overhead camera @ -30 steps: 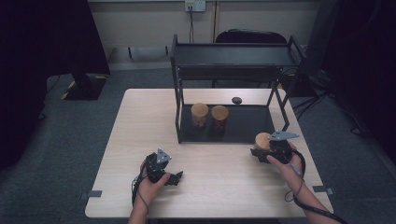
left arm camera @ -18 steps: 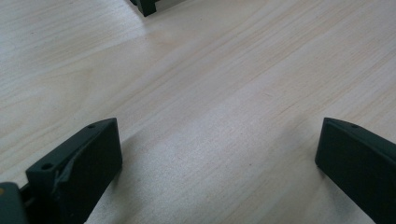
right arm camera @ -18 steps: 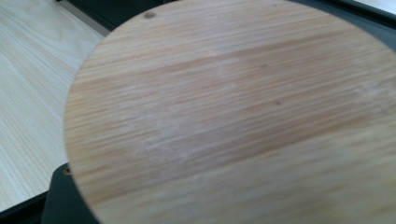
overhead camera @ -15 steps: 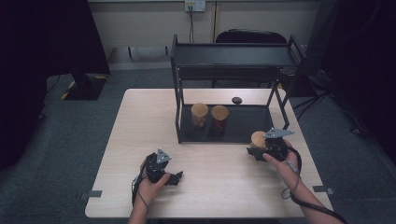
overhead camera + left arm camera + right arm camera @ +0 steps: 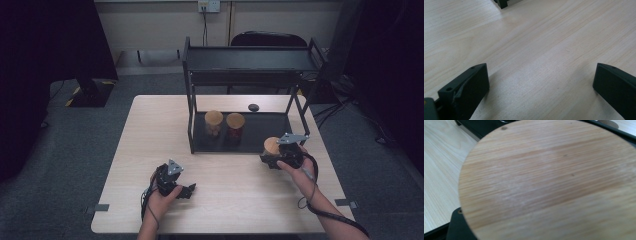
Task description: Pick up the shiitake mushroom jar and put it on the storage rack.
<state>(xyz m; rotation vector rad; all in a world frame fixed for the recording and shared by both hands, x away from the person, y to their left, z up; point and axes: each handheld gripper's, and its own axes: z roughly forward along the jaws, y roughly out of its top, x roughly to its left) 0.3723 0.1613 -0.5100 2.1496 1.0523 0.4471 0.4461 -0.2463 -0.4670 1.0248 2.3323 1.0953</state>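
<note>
Near the front edge of the desk (image 5: 125, 150), left of its middle, the person's left hand (image 5: 159, 197) is resting on the wood and holding the left gripper (image 5: 187, 191), which is lying low and pointing toward the right edge; in the left gripper view its two black jaws are standing wide apart with bare wood grain between them and nothing held. Farther back, toward the right edge, the right hand (image 5: 300, 167) is holding the right gripper (image 5: 267, 161) just in front of the black rack's (image 5: 250, 55) lower tray (image 5: 265, 131), pointing left. Its jaws are gripping a jar with a round wooden lid (image 5: 272, 145); the jar is sitting upright, its long axis vertical and its lid facing up, at the front right corner of the tray, though whether it is touching the tray cannot be told. In the right gripper view the lid (image 5: 554, 182) is looming close, its grain running across. Deeper on the tray, near its left end, two more wooden-lidded jars are standing upright side by side, a pale one (image 5: 213, 123) and a reddish one (image 5: 235, 126). Behind the rack, near the far edge, a small dark object (image 5: 253, 107) is lying on the desk.
</note>
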